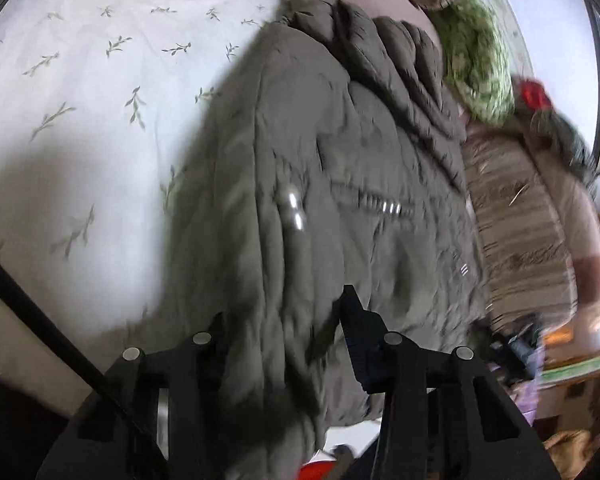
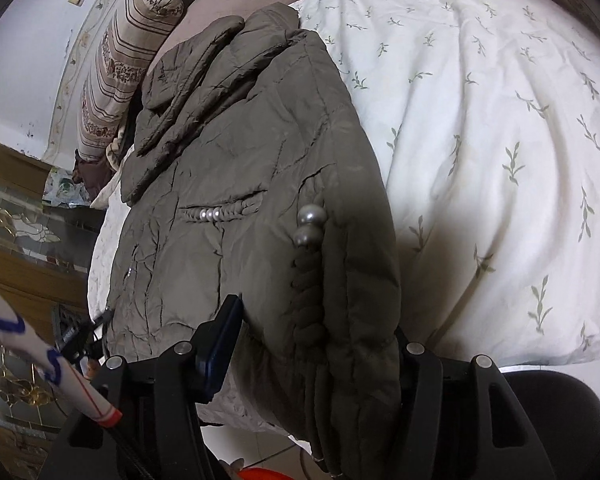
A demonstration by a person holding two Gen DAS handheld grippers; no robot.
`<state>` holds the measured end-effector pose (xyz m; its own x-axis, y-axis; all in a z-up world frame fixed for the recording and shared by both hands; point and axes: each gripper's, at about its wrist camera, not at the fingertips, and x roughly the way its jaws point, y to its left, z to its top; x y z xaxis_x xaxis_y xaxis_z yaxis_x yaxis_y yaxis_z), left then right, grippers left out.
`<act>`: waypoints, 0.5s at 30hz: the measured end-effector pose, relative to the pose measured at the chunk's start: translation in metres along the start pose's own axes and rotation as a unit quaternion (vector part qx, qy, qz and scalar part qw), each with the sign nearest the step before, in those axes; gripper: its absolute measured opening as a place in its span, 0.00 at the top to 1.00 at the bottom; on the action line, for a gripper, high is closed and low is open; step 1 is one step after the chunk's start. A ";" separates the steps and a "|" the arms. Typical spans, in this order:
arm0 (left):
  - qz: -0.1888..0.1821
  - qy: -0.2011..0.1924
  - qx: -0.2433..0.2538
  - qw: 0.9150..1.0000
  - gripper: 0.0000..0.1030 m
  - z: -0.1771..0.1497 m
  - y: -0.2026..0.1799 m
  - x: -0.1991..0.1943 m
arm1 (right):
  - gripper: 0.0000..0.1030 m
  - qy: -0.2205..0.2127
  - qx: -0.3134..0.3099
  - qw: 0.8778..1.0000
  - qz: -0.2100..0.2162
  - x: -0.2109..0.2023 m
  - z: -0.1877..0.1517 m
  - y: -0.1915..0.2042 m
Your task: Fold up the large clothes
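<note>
An olive-brown padded jacket with pearl buttons lies folded lengthwise on the bed; it also fills the middle of the right wrist view. My left gripper has its fingers either side of the jacket's near hem, with fabric bunched between them; its left finger is hidden by cloth. My right gripper straddles the thick near edge of the jacket, with the blue-padded left finger against the fabric and the right finger mostly hidden behind it.
A white quilt with green sprigs covers the bed. A striped bolster pillow and green-patterned cloth lie at the head end. A person's arm and a wooden cabinet stand beside the bed.
</note>
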<state>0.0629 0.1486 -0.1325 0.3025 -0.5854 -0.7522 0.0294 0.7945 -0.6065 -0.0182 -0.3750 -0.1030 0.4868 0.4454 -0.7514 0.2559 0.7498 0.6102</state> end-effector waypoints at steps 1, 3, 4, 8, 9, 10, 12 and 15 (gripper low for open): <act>0.006 -0.001 0.004 1.000 0.60 -0.005 -0.002 0.000 | 0.38 0.000 -0.002 1.000 0.001 -0.001 -0.002 0.001; 0.011 -0.007 0.003 1.000 0.60 -0.010 -0.002 -0.001 | 0.39 0.001 -0.007 1.000 0.008 -0.003 -0.007 0.005; 0.011 -0.011 -0.001 1.000 0.60 -0.012 -0.001 -0.001 | 0.39 0.002 -0.009 1.000 0.011 -0.003 -0.009 0.006; 0.003 -0.015 -0.016 1.000 0.56 -0.009 0.002 0.005 | 0.43 0.012 -0.015 0.999 0.038 -0.001 -0.018 0.010; -0.002 -0.016 -0.017 1.000 0.51 -0.008 0.001 0.006 | 0.43 0.017 -0.015 0.999 0.043 0.002 -0.021 0.010; -0.004 -0.016 -0.016 1.000 0.47 -0.008 0.000 0.007 | 0.44 0.022 -0.014 0.999 0.044 0.006 -0.023 0.011; 0.006 -0.018 -0.007 1.000 0.44 -0.010 -0.005 0.008 | 0.44 0.032 -0.009 0.999 0.043 0.017 -0.028 0.011; 0.022 -0.023 0.002 0.999 0.39 -0.012 -0.013 0.008 | 0.46 0.040 -0.002 0.998 0.046 0.032 -0.034 0.013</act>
<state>0.0536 0.1320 -0.1339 0.3463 -0.5416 -0.7660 0.0195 0.8205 -0.5713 -0.0276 -0.3347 -0.1271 0.4404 0.5497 -0.7098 0.2101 0.7056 0.6768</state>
